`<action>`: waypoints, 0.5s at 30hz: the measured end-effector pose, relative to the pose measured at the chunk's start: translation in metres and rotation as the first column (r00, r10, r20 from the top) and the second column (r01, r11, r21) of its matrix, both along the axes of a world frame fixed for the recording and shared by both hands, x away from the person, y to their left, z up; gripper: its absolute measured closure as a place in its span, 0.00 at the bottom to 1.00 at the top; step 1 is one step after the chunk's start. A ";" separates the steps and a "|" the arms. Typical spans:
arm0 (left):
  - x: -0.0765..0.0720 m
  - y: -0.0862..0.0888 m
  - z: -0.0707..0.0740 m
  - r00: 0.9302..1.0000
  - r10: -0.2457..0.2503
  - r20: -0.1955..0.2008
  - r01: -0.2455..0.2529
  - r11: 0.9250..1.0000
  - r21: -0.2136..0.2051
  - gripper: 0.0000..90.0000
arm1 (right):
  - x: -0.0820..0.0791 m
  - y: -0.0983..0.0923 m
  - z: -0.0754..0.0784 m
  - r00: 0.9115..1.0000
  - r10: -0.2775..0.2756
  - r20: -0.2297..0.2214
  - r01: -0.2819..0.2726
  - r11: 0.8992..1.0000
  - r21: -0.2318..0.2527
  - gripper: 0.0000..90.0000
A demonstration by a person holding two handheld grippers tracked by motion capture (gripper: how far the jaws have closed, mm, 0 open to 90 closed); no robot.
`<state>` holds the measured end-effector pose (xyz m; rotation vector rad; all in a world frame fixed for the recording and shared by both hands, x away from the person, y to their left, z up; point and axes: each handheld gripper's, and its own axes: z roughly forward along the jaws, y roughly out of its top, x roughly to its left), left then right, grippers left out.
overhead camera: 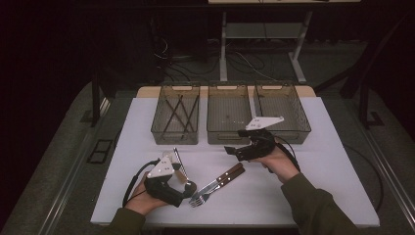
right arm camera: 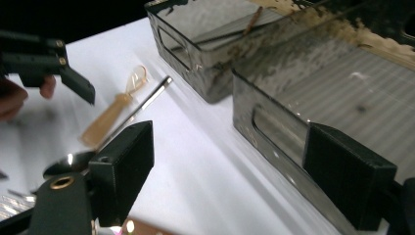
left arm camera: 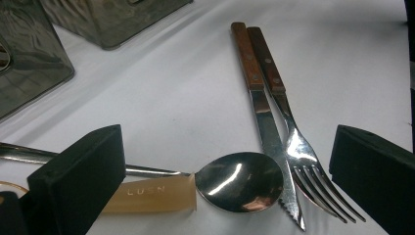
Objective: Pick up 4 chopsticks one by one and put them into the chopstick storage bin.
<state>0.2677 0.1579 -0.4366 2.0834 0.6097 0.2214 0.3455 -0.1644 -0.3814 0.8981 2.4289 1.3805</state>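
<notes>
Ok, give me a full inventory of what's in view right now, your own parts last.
Clear smoky plastic bins: three, in a row at the table's far edge; left one holds thin dark sticks, the others look bare.
White table: one, under everything.
Wooden-handled steak knife: one, brown and steel, near centre.
Wooden-handled fork: one, brown and steel, against the knife.
Steel spoon: one, silver, bowl beside the knife's tip.
Translucent amber tag: one, beside the spoon's handle.
Left gripper: black, open, jaws either side of the spoon's bowl.
Right gripper: black, open, by the middle bin.
Hands: two, dark green sleeves.
</notes>
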 end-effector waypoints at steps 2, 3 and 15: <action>0.000 0.000 0.000 1.000 0.002 0.001 -0.002 1.000 0.000 0.00 | -0.007 -0.009 -0.004 1.000 -0.005 0.008 0.005 1.000 0.007 0.21; 0.000 0.000 0.000 1.000 0.004 0.000 -0.004 1.000 0.000 0.00 | -0.010 -0.013 -0.006 1.000 -0.001 0.006 0.000 1.000 0.010 0.21; -0.001 -0.001 0.001 1.000 -0.003 0.005 0.003 1.000 0.001 0.00 | -0.042 -0.060 -0.026 0.998 -0.066 0.005 0.066 0.998 0.011 0.21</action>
